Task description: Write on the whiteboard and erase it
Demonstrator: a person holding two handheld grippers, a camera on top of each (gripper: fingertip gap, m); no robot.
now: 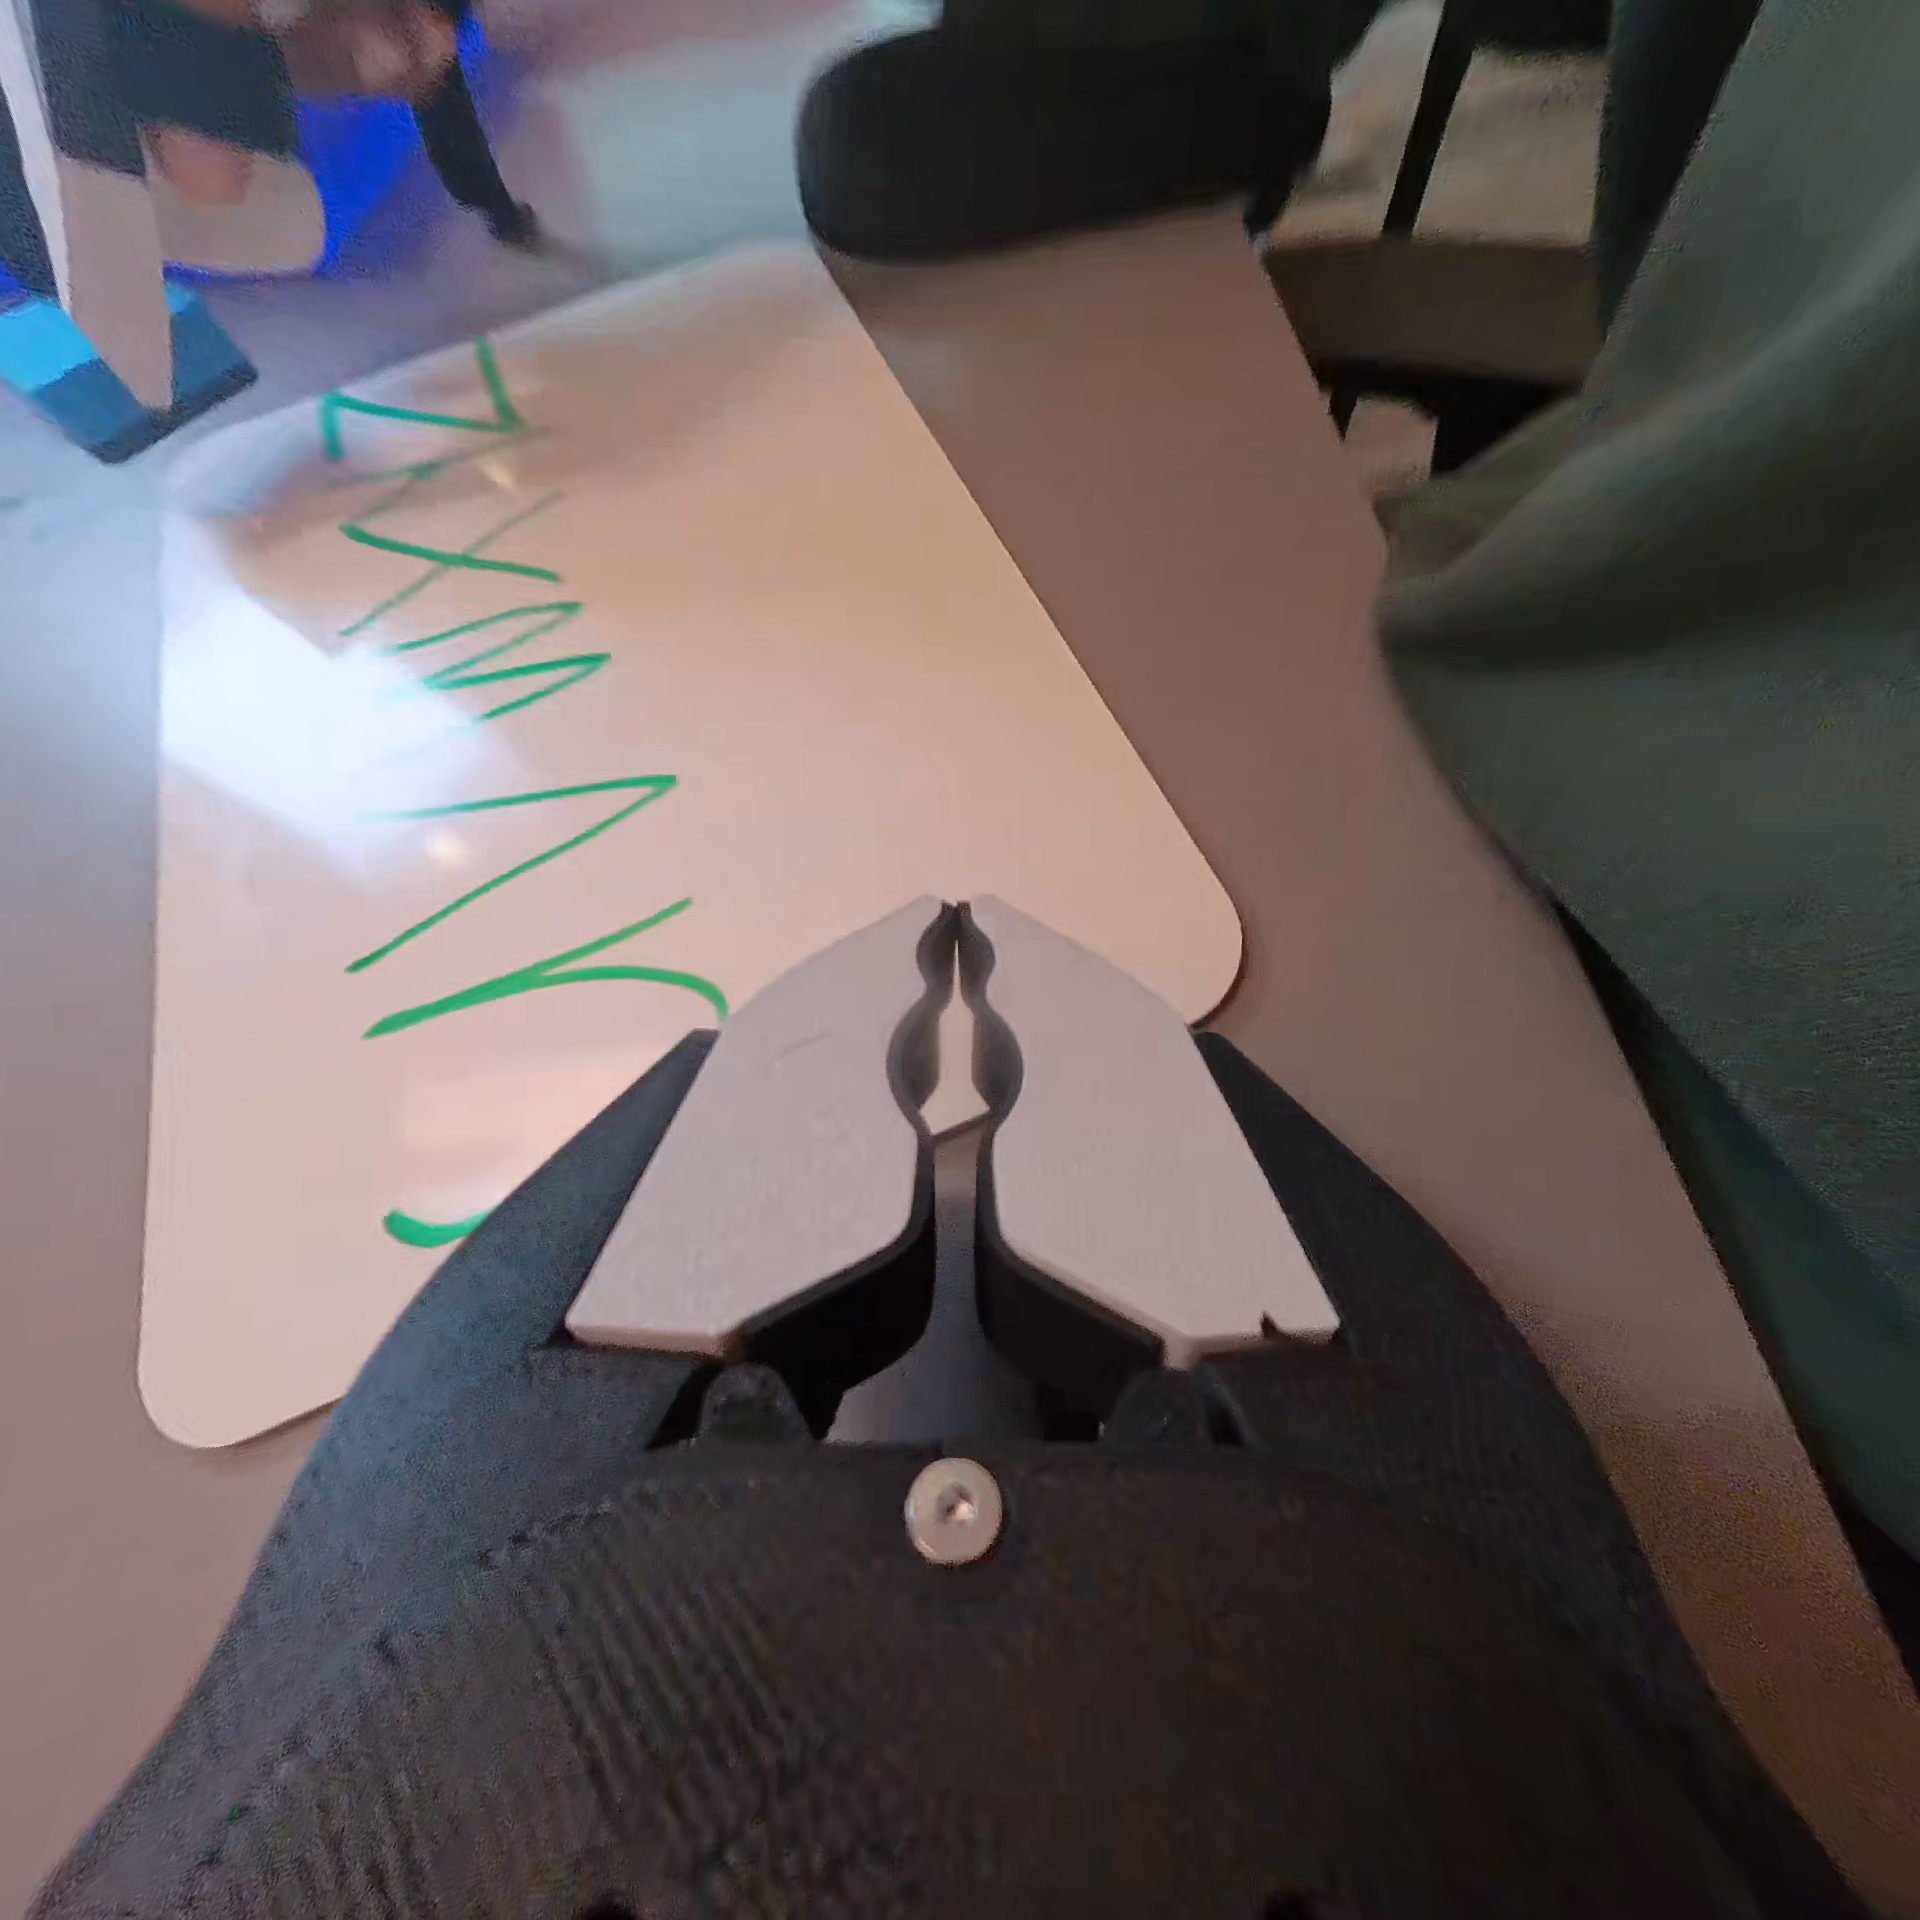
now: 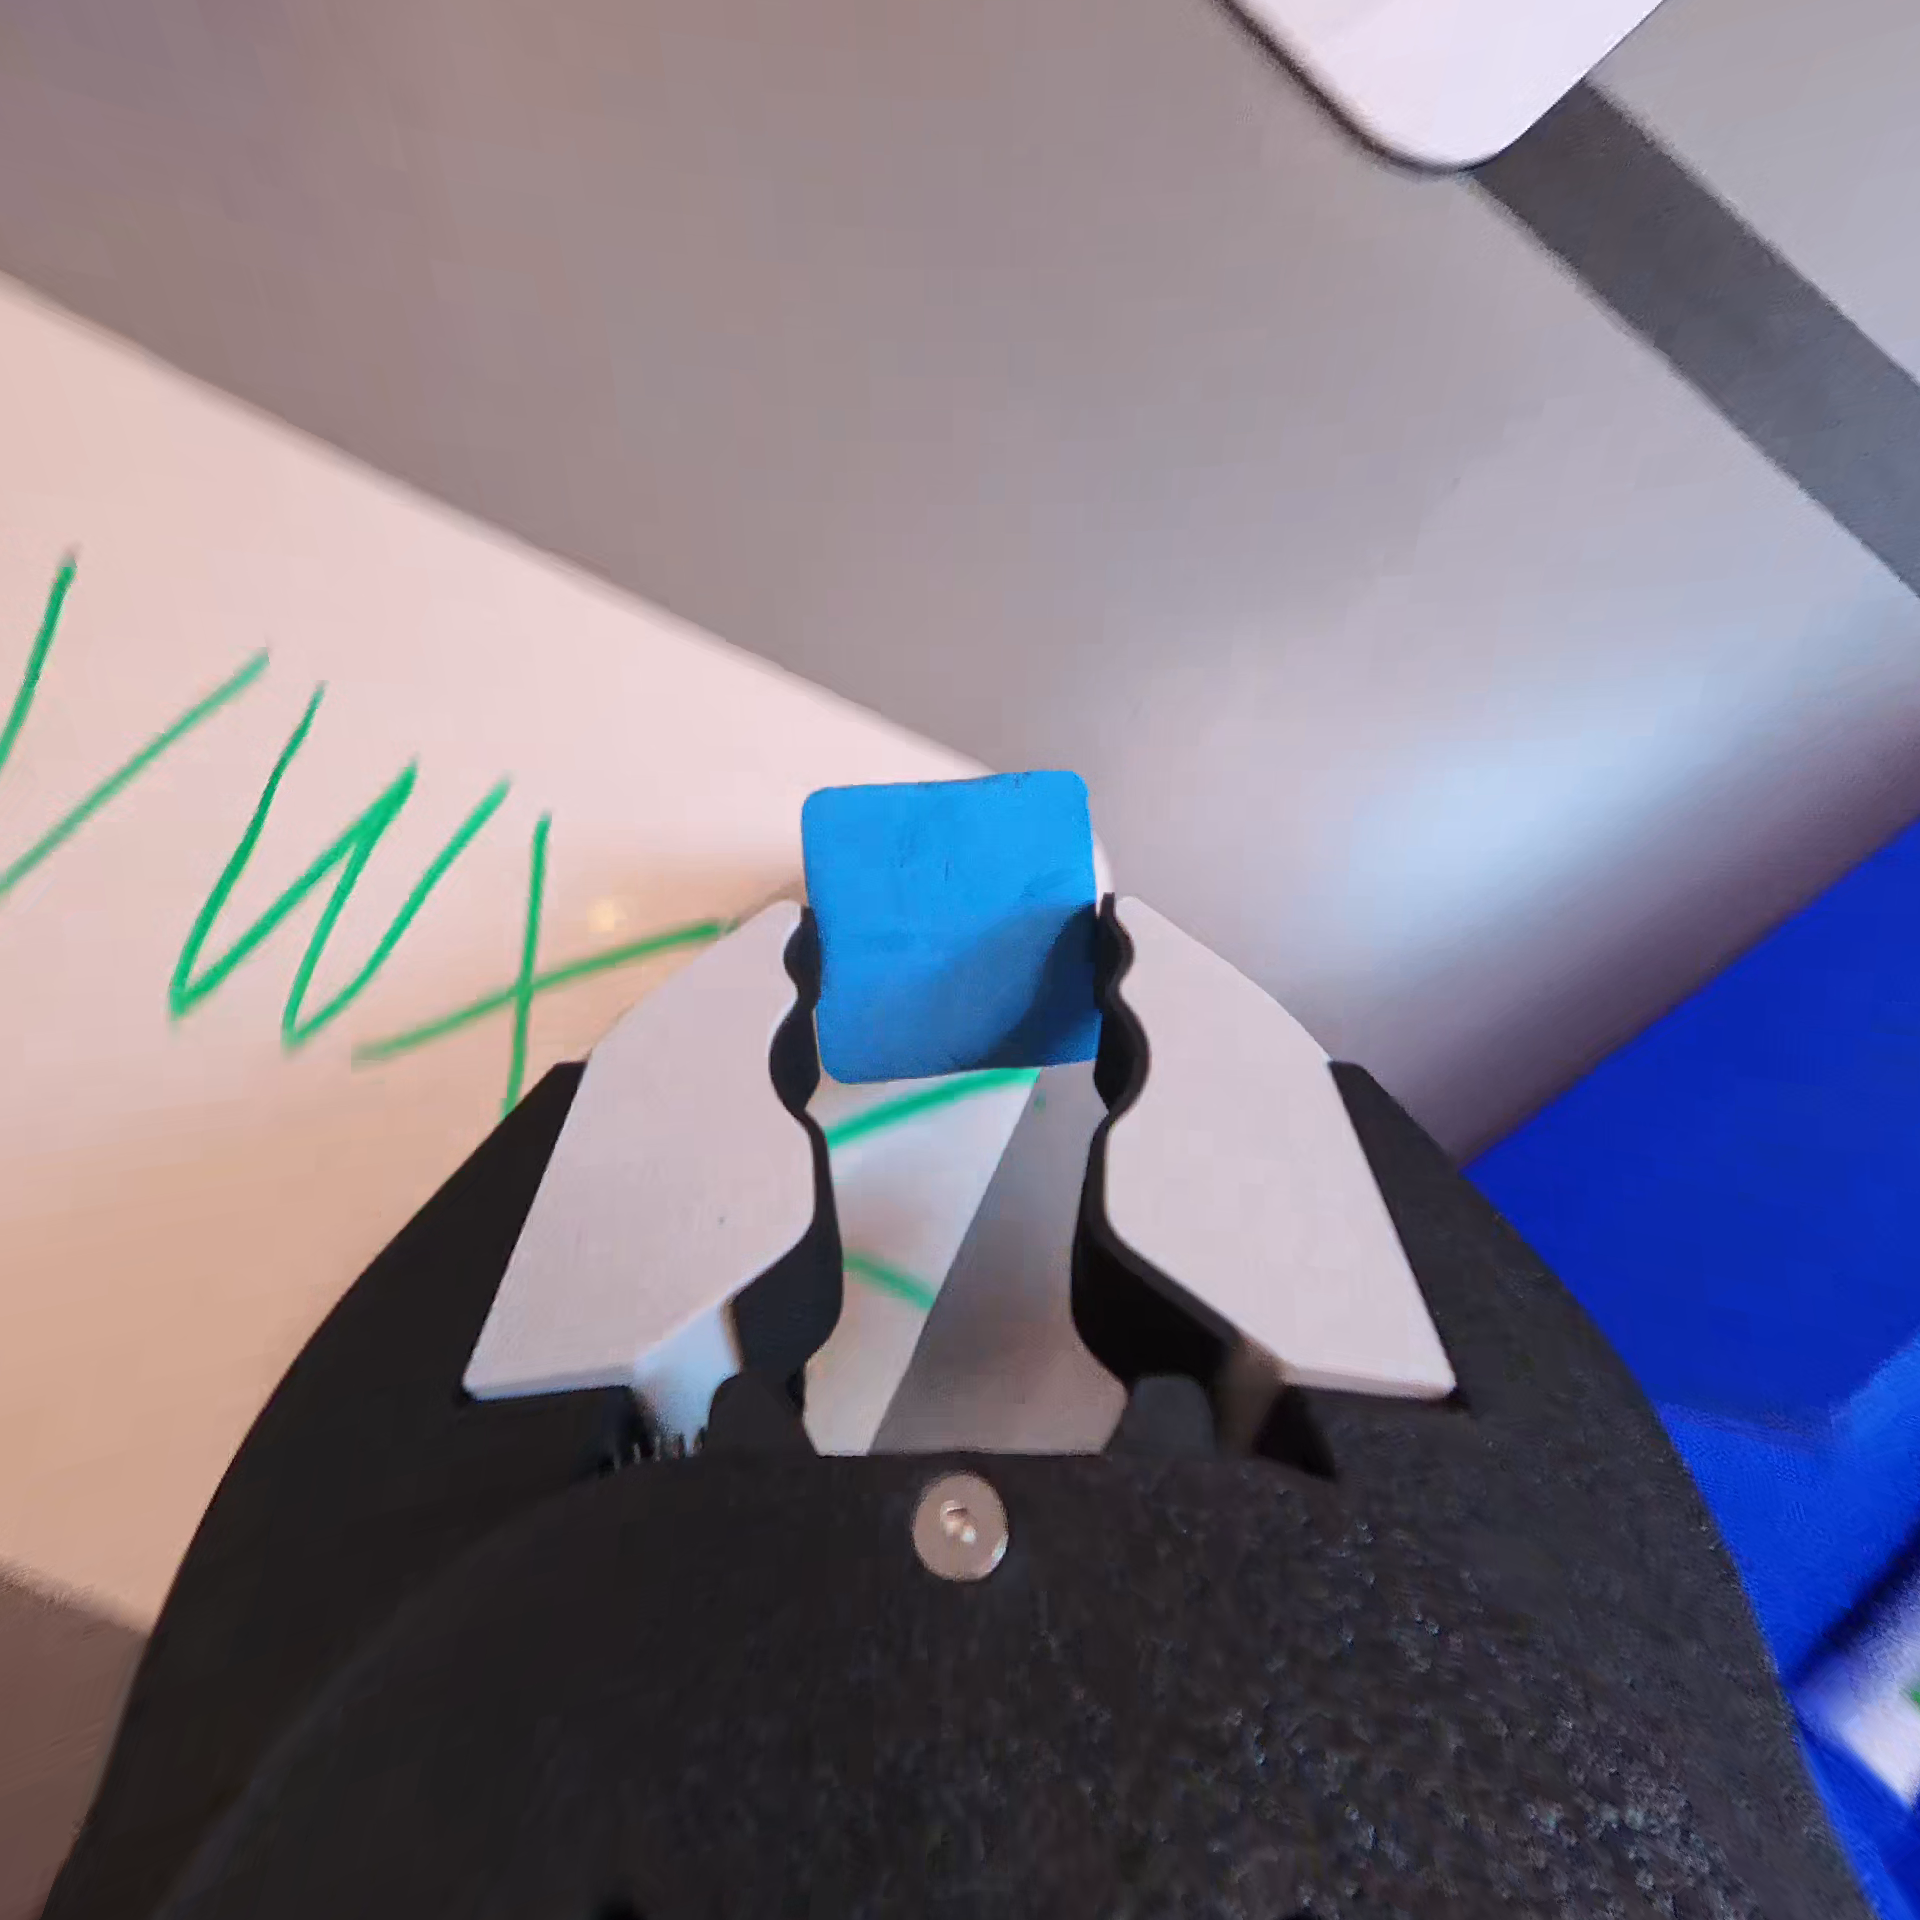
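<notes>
A white whiteboard (image 1: 831,675) lies flat on the grey table (image 1: 1143,520) and carries a row of green marker strokes (image 1: 499,821). My left gripper (image 1: 958,914) is shut and empty, low over the board's near right corner. My right gripper (image 2: 951,909) is shut on a blue eraser block (image 2: 951,935) and holds it over the board's edge, beside the green strokes (image 2: 312,914). In the left wrist view the eraser (image 1: 62,364) shows at the board's far left end under a white finger (image 1: 114,291) of the right gripper.
A person's dark green clothing (image 1: 1714,727) fills the right side along the table edge. A black chair (image 1: 1039,135) stands beyond the table. A blue bin (image 2: 1714,1195) sits to the right of the right gripper. A white object (image 2: 1455,62) lies at the far table edge. My right fingertips sit around 30 cm from my left ones.
</notes>
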